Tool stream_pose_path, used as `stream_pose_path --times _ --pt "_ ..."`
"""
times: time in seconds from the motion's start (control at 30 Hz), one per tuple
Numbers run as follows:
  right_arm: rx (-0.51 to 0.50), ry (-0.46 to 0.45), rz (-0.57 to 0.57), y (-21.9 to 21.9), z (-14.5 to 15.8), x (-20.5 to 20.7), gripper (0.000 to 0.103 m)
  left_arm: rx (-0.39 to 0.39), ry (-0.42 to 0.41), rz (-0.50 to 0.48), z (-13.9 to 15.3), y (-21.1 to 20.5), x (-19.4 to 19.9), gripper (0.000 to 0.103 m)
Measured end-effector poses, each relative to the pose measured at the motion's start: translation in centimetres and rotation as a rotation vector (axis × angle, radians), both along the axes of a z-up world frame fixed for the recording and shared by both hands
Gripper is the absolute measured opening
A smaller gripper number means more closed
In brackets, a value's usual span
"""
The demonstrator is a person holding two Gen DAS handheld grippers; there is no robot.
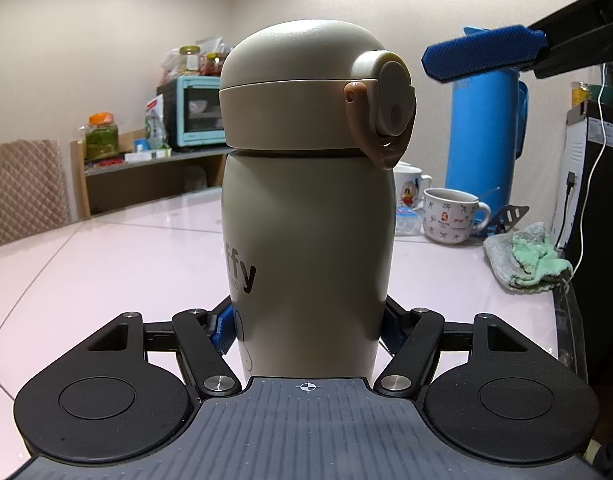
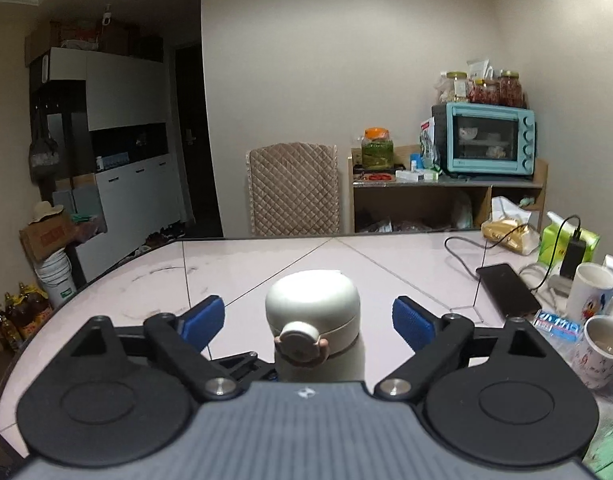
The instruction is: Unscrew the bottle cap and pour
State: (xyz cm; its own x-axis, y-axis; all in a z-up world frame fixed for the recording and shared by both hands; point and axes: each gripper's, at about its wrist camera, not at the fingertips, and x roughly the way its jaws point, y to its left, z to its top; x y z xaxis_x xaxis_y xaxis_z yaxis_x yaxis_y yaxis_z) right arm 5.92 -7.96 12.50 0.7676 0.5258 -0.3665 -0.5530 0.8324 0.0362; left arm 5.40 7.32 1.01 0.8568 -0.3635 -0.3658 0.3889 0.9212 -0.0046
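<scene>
Bottle (image 1: 306, 220) stands clamped in left gripper (image 1: 306, 328); right gripper (image 2: 306, 322) apparently gapes around cap (image 2: 312, 304).

Left gripper (image 1: 306, 330) and right gripper (image 2: 306, 322), alike in build: ribbed grey housing with a small white crosshair mark at its front edge; two black teardrop plates with round recessed discs; black linkage arms on silver pivot screws; textured blue fingertip pads (image 2: 204, 320). The right unit's mark is blurred, possibly the same crosshair.
</scene>
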Motion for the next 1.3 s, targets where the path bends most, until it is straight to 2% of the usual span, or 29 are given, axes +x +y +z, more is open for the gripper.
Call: stream_pose_path --times 0.53,0.63,1.23,1.3 --pt "-0.022 0.017 -0.064 1.3 -0.3 1.1 0.091 -0.001 0.001 0.001 0.0 -0.1 0.0 0.072" --pt "-0.034 0.028 -0.065 1.7 -0.5 1.6 0.085 -0.003 0.001 0.001 0.0 -0.1 0.1 0.072" --pt "-0.073 0.023 -0.073 2.8 -1.3 1.5 0.074 -0.003 0.002 0.0 0.0 -0.1 0.1 0.072" --pt "-0.076 0.021 -0.069 2.9 -1.3 1.3 0.069 -0.002 0.003 -0.001 0.0 -0.1 0.2 0.072"
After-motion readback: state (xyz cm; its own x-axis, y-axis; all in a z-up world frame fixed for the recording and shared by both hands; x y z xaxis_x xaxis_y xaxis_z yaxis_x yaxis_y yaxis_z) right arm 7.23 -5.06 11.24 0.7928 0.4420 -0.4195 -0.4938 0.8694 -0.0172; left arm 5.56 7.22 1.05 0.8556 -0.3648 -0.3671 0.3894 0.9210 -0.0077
